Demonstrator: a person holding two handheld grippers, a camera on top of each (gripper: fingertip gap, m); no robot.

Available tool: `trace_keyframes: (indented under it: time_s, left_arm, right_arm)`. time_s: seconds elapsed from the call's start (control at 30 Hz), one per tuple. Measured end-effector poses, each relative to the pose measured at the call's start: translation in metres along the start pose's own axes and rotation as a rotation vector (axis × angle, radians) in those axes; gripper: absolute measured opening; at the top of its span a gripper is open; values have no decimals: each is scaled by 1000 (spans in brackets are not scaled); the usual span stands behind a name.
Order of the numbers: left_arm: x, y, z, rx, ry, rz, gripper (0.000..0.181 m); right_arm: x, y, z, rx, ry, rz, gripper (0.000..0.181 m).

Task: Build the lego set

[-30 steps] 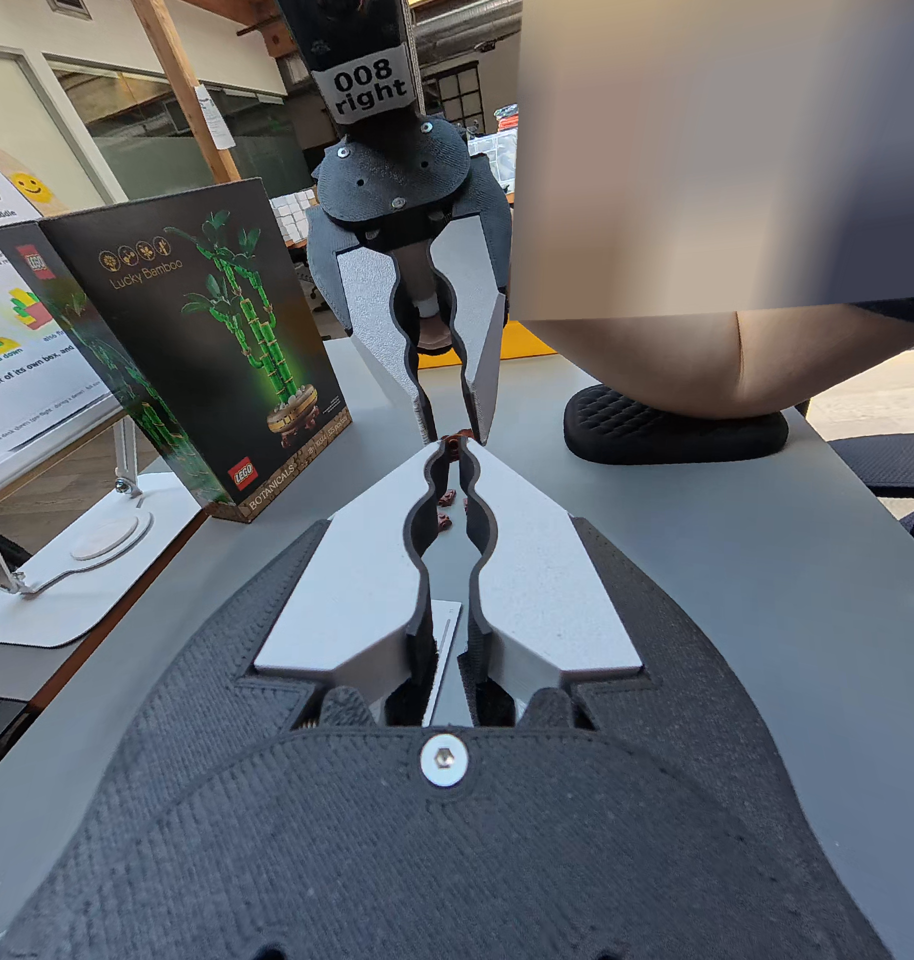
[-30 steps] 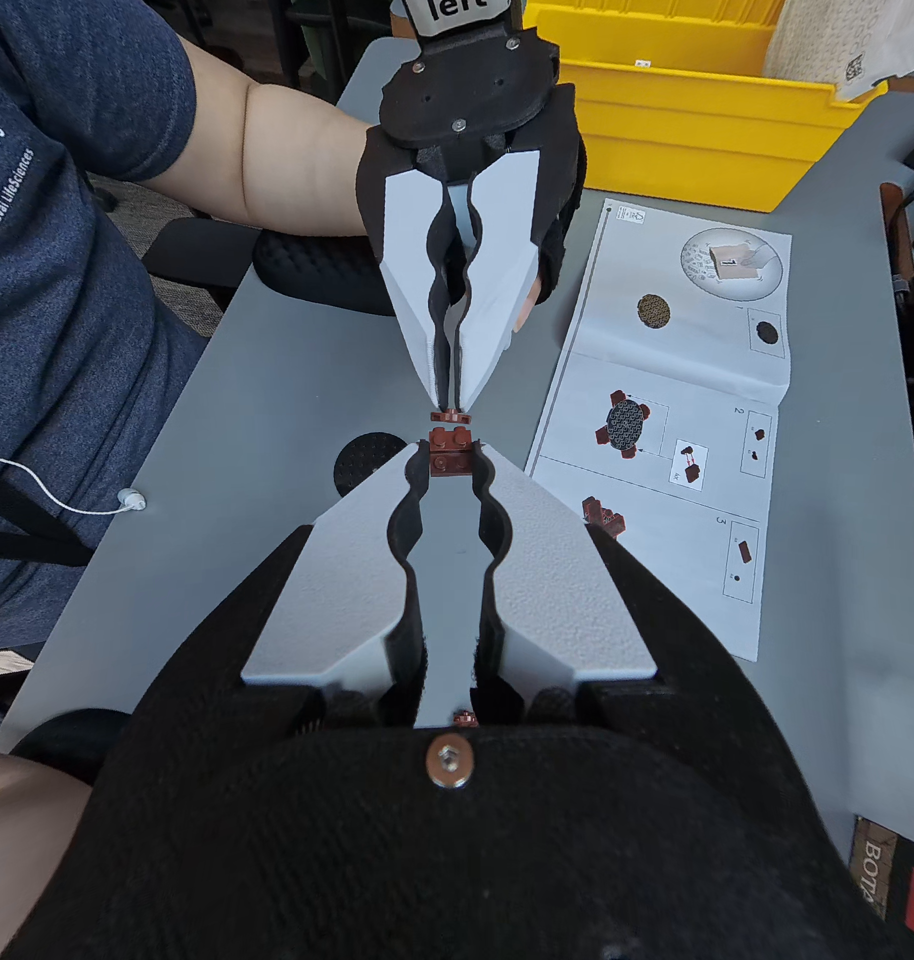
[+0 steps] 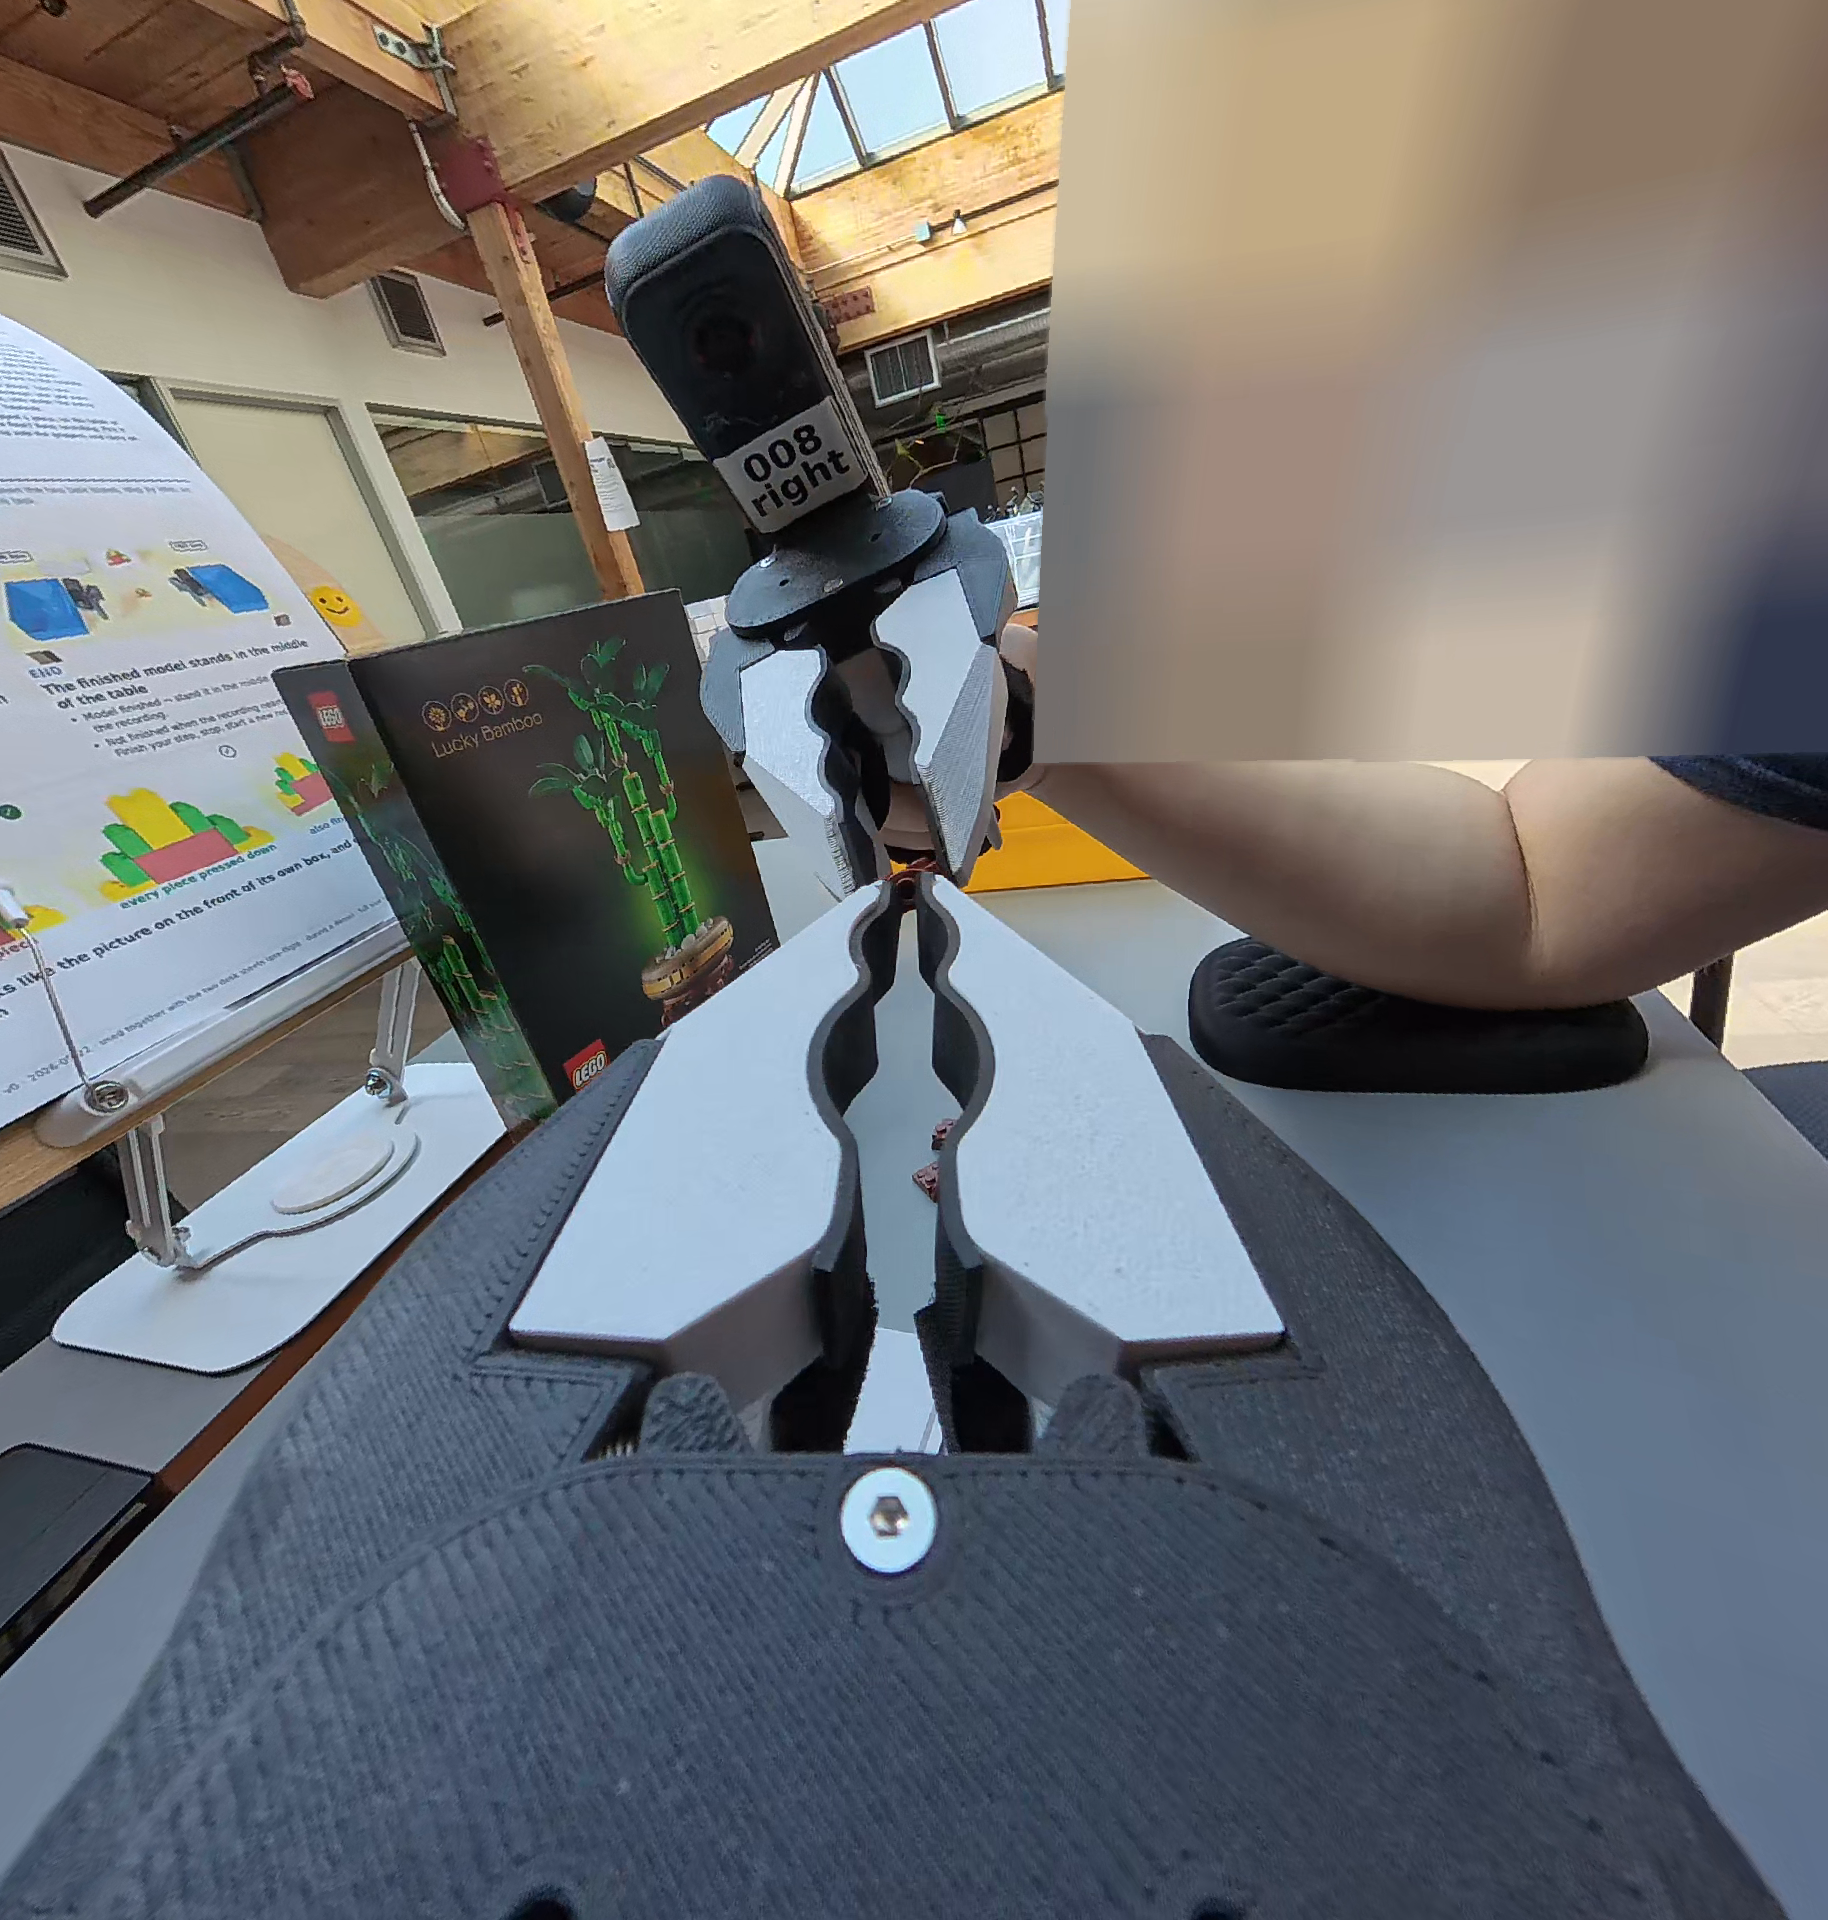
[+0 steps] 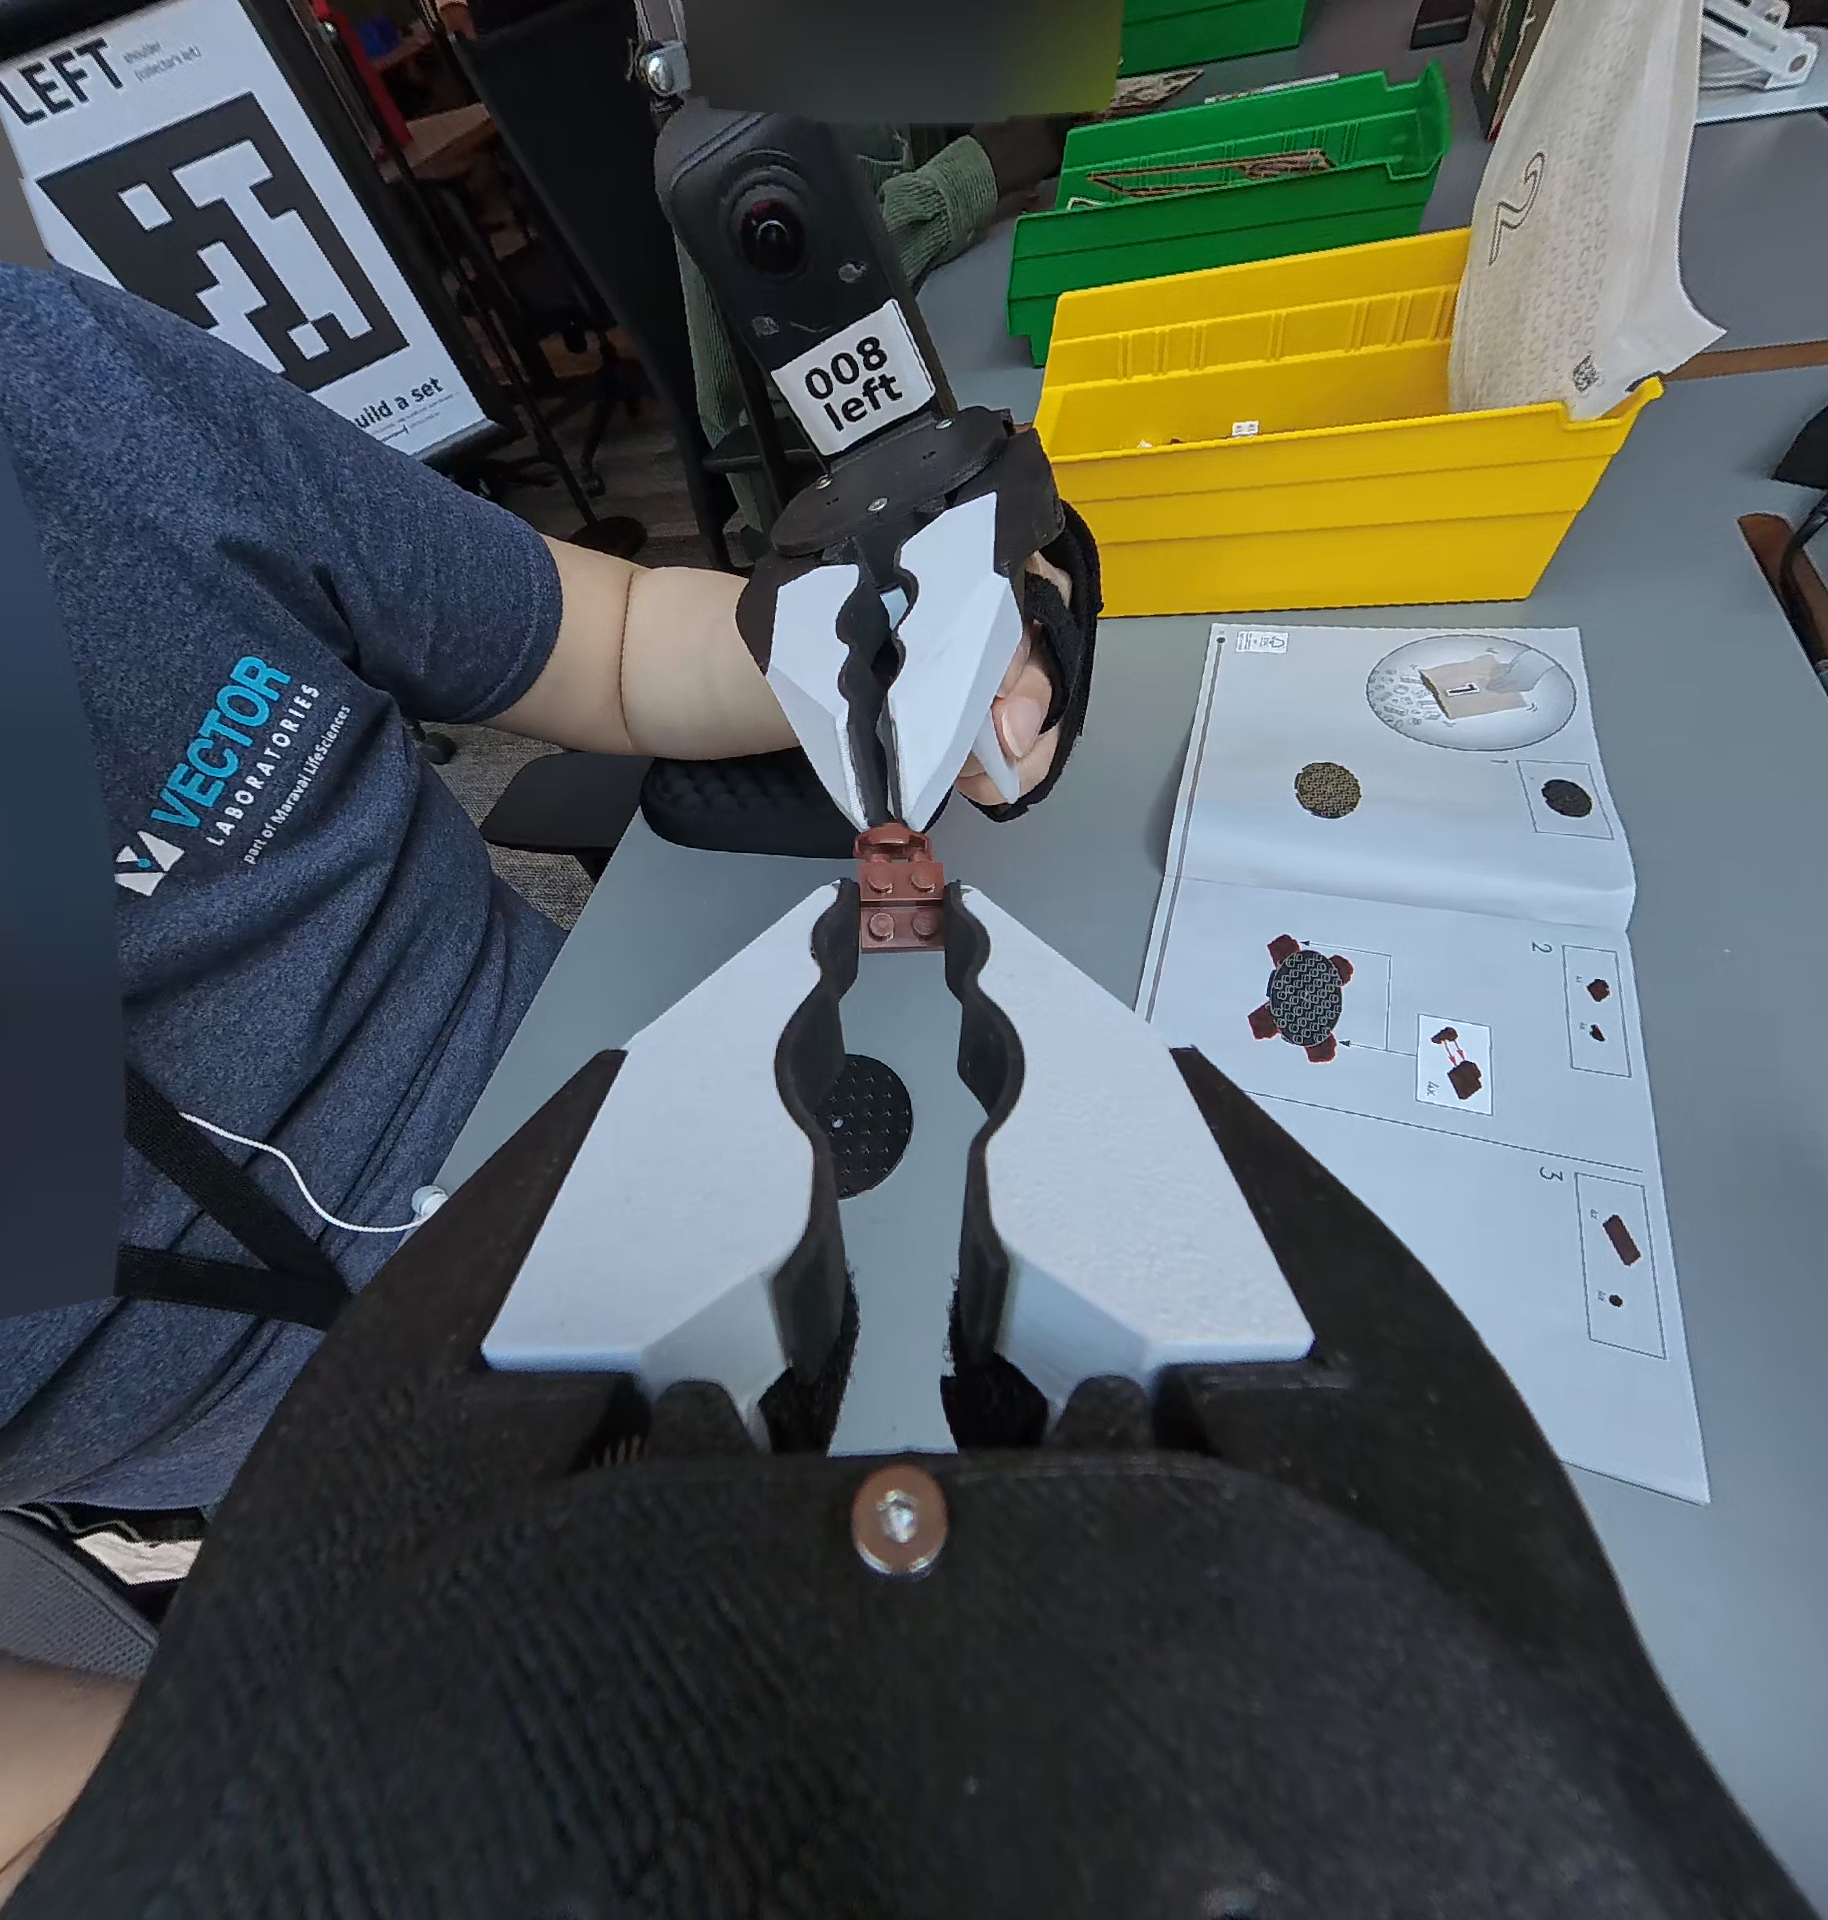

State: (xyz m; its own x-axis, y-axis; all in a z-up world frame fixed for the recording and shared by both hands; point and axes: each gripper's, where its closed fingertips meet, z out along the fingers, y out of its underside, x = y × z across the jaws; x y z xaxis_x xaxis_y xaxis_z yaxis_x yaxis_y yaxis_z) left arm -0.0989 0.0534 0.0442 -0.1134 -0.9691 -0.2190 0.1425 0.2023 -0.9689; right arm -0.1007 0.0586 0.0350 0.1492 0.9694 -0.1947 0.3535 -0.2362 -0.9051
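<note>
Holding a reddish-brown bracket piece clenched between its tips, your right gripper keeps it raised above the desk, studs facing the camera. Your left gripper meets it tip to tip from the far side, clamped on a smaller brown piece that touches the top of the bracket; whether the two are fully seated cannot be told. In the left wrist view, only a sliver of brown shows at the left gripper's tips.

Progress is judged early. The black round plate lies bare on the desk below your right gripper, with none of the brown side assemblies attached. A few loose brown pieces rest on the desk. The instruction sheet lies open to the right, its first steps showing. The set's box stands upright at the desk's edge. Nearly all of the build remains.
</note>
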Motion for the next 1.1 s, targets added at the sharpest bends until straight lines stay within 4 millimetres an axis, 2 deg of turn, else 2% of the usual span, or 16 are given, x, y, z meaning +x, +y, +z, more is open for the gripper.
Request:
trace_keyframes:
  time_s: [0.3,0.43,0.53,0.67,0.73,0.77,0.87,0.93,1.1]
  left_arm:
    - [1,3,1,-21,-11,40,0]
    - [-3,6,-2,-47,-28,70,0]
    - [-12,7,-9,-64,-54,66,0]
    - [-46,19,-26,-151,-196,41,0]
    - [-65,44,-35,-293,-264,-30,3]
    - [-73,61,-41,-399,-296,-48,12]
    - [-97,102,-53,-675,-368,12,19]
    - [-114,118,-46,-756,-361,57,18]
    - [-146,176,-22,-944,-146,-34,14]
  right_arm:
    - [0,0,1,2,-2,5,15]
    - [9,8,-4,-38,54,8,15]
    - [13,8,-12,-24,74,15,15]
    - [29,18,-27,-61,174,23,15]
    - [34,18,-39,-50,216,28,15]
    - [37,17,-46,-35,242,32,15]
    - [43,16,-67,-12,315,30,15]
    - [44,15,-77,3,343,27,15]
    - [40,14,-87,17,355,6,15]
